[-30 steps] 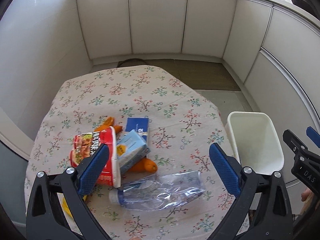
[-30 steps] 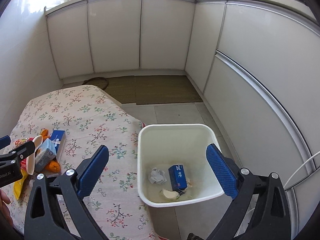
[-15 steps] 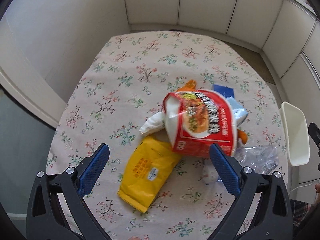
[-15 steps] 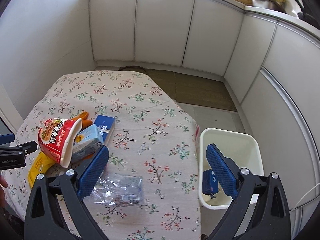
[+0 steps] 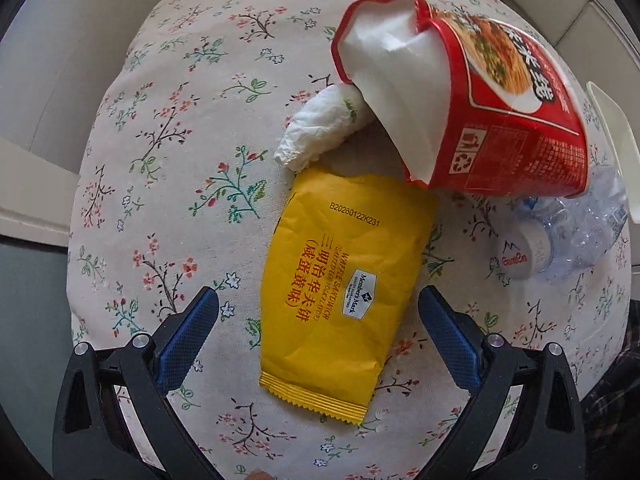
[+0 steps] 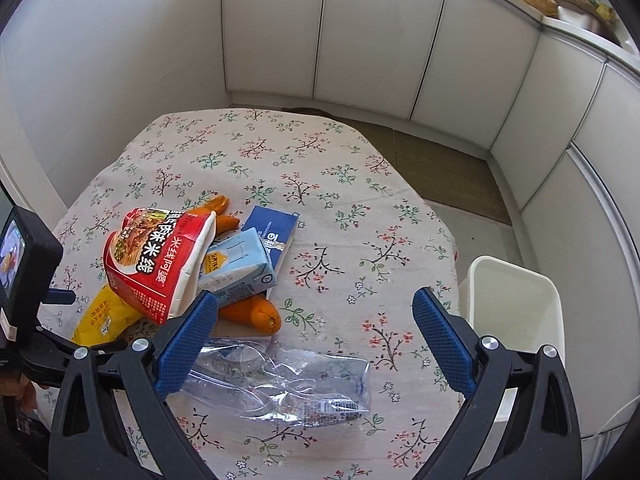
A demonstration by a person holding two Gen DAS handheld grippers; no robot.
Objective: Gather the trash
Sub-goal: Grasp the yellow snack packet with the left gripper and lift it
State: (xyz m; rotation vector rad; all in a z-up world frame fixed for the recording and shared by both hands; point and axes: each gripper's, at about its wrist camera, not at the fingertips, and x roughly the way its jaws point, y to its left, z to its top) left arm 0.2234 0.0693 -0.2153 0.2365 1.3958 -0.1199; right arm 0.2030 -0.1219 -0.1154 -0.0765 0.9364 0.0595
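A yellow snack wrapper (image 5: 340, 292) lies flat on the flowered tablecloth (image 5: 172, 168), at the centre of the left wrist view, its lower half between the spread blue fingers of the left gripper (image 5: 318, 328), which hovers over it with nothing held. Its upper right corner is tucked under a crushed red noodle cup (image 5: 472, 92) lying on its side in the upper right of that view, and a crumpled white tissue (image 5: 320, 128) rests just above the wrapper, touching the cup's mouth. To the lower right of the cup sits a squashed clear plastic bottle (image 5: 576, 232) with a white cap. In the right wrist view the same bottle (image 6: 288, 384) stretches across the lower middle, between the wide-apart fingers of the right gripper (image 6: 314, 338), which also holds nothing. Above it, at centre left, the pile shows a pale blue carton (image 6: 240, 264), a dark blue box (image 6: 272, 228) and orange carrots (image 6: 252, 312) beside the cup. A white bin (image 6: 516, 312) stands off the table's edge at the right.
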